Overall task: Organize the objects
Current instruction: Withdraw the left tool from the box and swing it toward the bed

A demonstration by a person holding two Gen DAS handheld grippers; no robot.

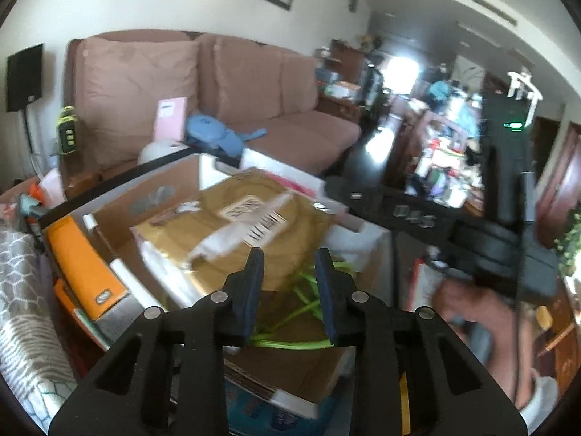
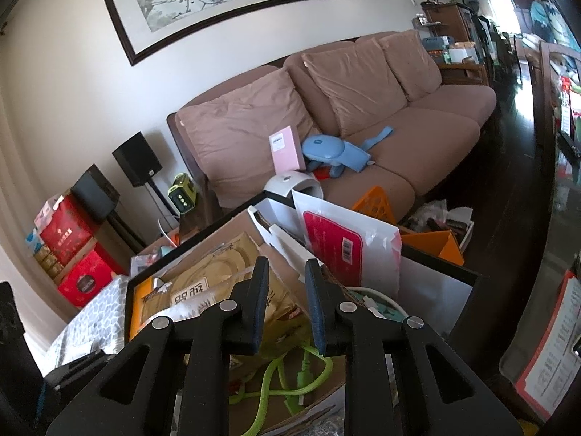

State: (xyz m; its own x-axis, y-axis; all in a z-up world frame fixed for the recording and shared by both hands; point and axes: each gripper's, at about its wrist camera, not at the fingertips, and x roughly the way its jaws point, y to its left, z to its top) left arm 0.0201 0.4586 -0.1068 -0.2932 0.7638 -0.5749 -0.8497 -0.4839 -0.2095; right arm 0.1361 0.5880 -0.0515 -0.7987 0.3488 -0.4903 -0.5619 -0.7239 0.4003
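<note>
Two grippers, left gripper [image 1: 289,254] and right gripper [image 2: 287,265], narrowly parted, gripping nothing, above green cord [image 2: 290,381]

Little is legible. The gold packet [image 2: 218,283] in the cardboard box [image 2: 239,225] carries large dark Chinese characters in a pale panel, reading roughly "品" plus one more, cut off by the right gripper's finger. In the left wrist view the same packet [image 1: 232,225] shows a barcode label, digits blurred. The red panel on the white bag [image 2: 337,236] at the box's far edge has a barcode sticker and faint lines, unreadable. The pink card [image 2: 287,147] on the sofa has a small printed label, too small. The red boxes [image 2: 69,232] by the wall bear gold characters, unreadable.
</note>
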